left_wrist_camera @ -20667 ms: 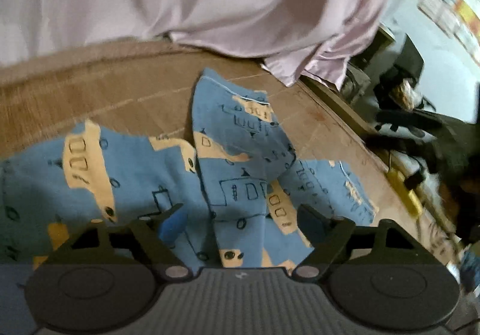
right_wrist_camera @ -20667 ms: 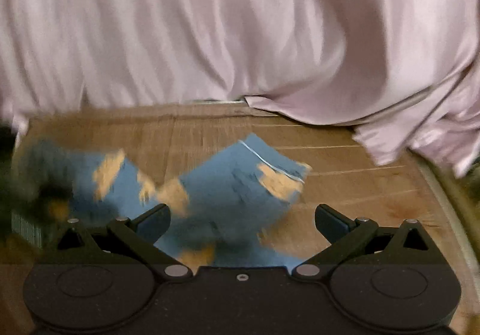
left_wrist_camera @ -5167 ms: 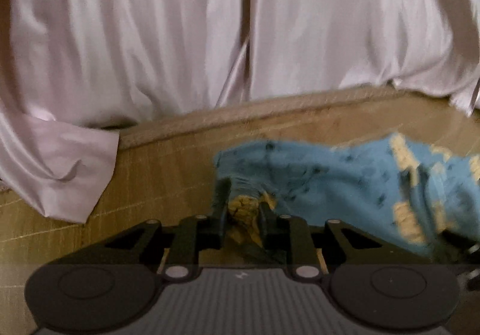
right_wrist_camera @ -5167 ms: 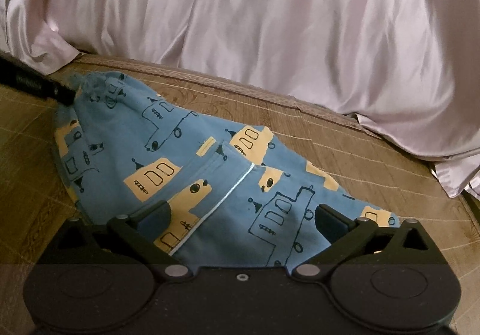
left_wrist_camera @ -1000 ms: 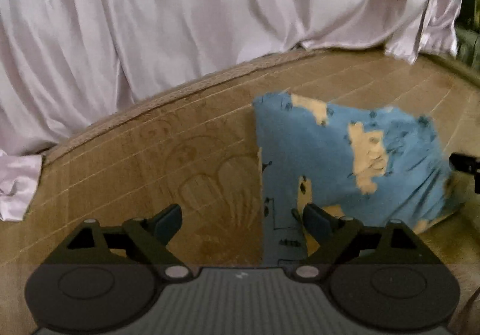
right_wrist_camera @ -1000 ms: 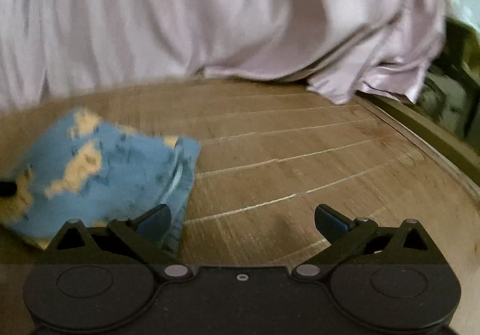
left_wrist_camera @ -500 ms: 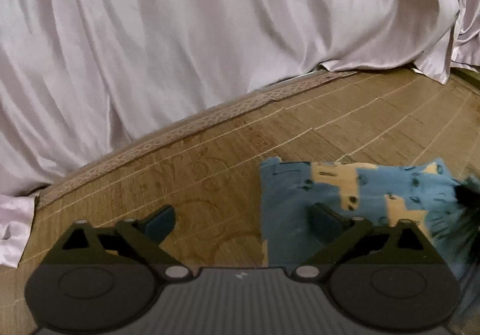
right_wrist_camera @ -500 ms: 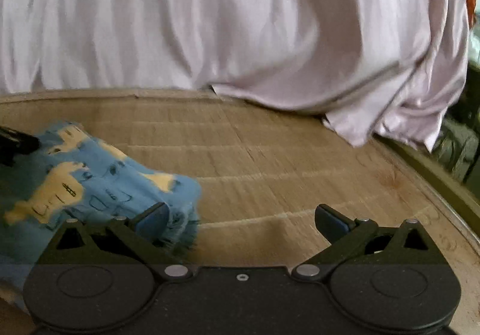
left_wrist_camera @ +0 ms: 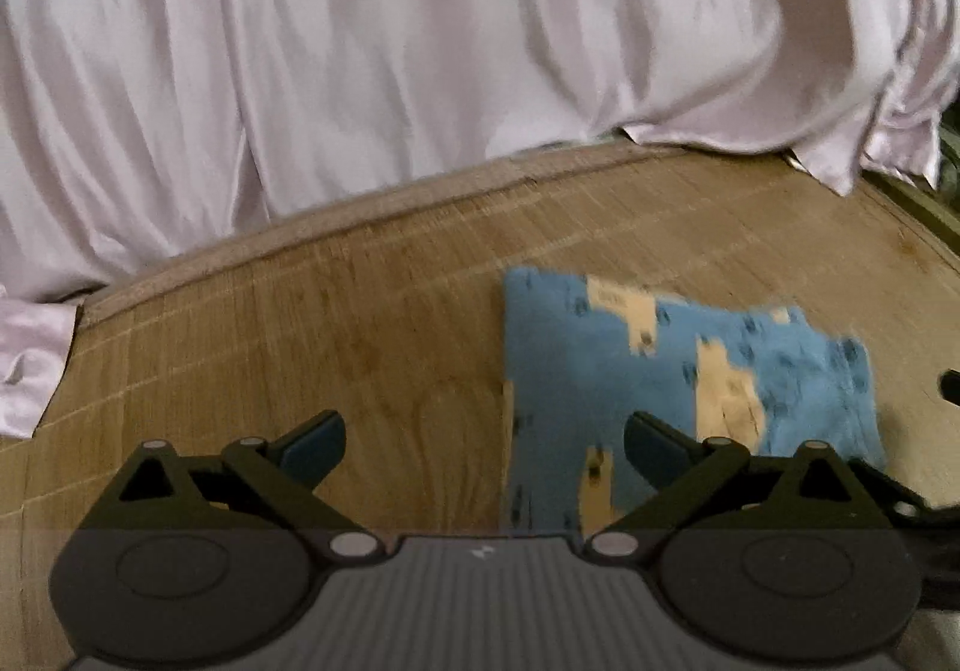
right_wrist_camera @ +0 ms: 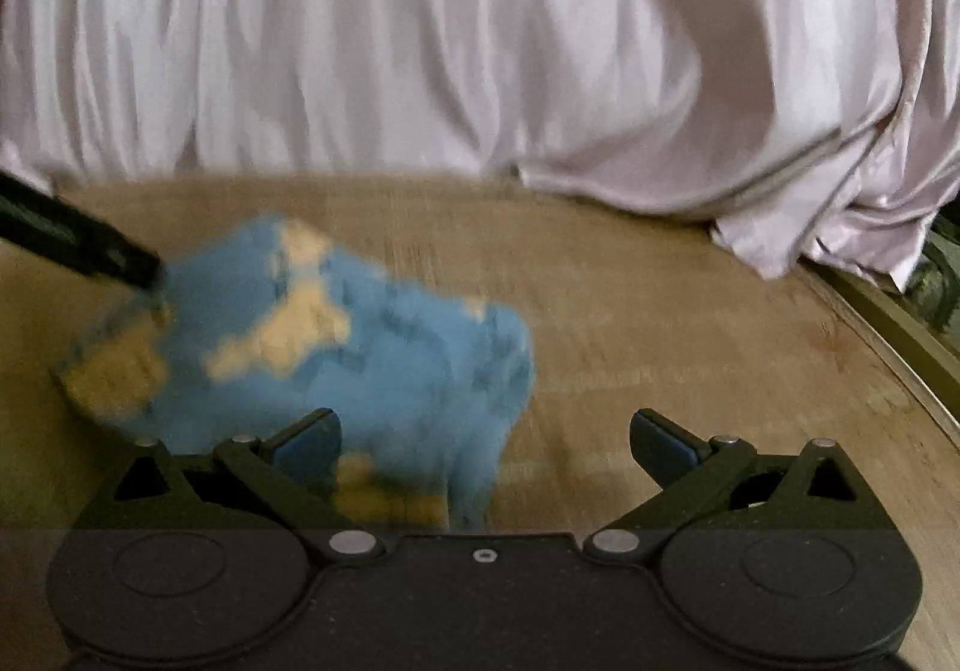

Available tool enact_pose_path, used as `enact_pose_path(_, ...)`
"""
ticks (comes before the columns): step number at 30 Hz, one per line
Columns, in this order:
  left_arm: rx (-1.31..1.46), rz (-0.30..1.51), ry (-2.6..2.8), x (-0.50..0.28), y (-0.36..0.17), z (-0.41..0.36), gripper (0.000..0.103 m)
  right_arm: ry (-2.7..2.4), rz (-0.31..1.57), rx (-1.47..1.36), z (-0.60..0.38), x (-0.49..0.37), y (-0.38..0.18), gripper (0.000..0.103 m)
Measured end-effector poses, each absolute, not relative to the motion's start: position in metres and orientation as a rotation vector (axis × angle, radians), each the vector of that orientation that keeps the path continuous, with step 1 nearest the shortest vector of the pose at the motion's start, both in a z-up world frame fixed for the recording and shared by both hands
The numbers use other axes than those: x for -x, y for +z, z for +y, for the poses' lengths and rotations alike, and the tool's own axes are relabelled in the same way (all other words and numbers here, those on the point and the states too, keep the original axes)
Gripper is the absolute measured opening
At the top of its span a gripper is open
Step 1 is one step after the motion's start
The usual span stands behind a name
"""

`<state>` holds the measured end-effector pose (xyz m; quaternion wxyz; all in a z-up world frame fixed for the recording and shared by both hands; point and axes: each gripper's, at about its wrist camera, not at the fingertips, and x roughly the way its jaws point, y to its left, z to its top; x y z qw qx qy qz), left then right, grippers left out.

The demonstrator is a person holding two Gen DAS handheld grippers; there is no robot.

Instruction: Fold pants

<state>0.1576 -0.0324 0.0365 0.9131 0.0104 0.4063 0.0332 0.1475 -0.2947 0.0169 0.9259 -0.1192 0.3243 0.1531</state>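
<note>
The blue pants (left_wrist_camera: 630,371) with yellow house prints lie folded into a compact bundle on the woven mat. In the left wrist view the bundle sits ahead and to the right, partly behind the right fingertip. My left gripper (left_wrist_camera: 483,440) is open with nothing held. In the right wrist view the pants (right_wrist_camera: 360,347) are blurred, lying ahead and left, reaching down behind the left fingertip. My right gripper (right_wrist_camera: 486,440) is open and holds nothing. A dark finger of the other gripper (right_wrist_camera: 78,245) pokes in at the bundle's far left corner.
Pale pink satin sheets (left_wrist_camera: 420,41) hang along the back of the mat (left_wrist_camera: 300,311). A loose pink fold (left_wrist_camera: 30,365) lies at the left edge. A wooden edge (right_wrist_camera: 900,323) runs at the right. Bare mat spreads to the right of the pants (right_wrist_camera: 690,347).
Both views have swung sideways over the last second. The folded pants keep the same shape on the mat. Both grippers stayed open and hold nothing.
</note>
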Motion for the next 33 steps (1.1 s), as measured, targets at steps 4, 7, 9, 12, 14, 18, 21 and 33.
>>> enact_pose_path(4,-0.14,0.906,0.089,-0.143,0.021,-0.031,0.101,0.256,0.719,0.254,-0.293,-0.138,0.013,0.102)
enact_pose_path(7,-0.109,0.912,0.078,-0.132,0.014,-0.019,0.102,0.213,0.71,0.204,-0.296,-0.124,0.019,0.102)
enact_pose_path(9,-0.067,0.916,0.076,-0.126,0.016,-0.012,0.102,0.197,0.689,0.161,-0.3,-0.113,0.023,0.102)
enact_pose_path(12,-0.038,0.918,0.068,-0.121,0.019,-0.005,0.102,0.185,0.653,0.125,-0.304,-0.102,0.029,0.102)
enact_pose_path(14,-0.029,0.912,0.066,-0.118,0.021,-0.002,0.102,0.17,0.636,0.121,-0.304,-0.099,0.032,0.102)
enact_pose_path(18,-0.005,0.912,0.06,-0.114,0.024,0.004,0.102,0.153,0.648,0.084,-0.307,-0.099,0.035,0.102)
enact_pose_path(21,0.006,0.914,0.066,-0.112,0.025,0.007,0.102,0.148,0.674,0.032,-0.31,-0.1,0.034,0.102)
enact_pose_path(33,0.039,0.896,0.055,-0.105,0.027,0.01,0.103,0.192,0.684,-0.06,-0.318,-0.113,0.026,0.102)
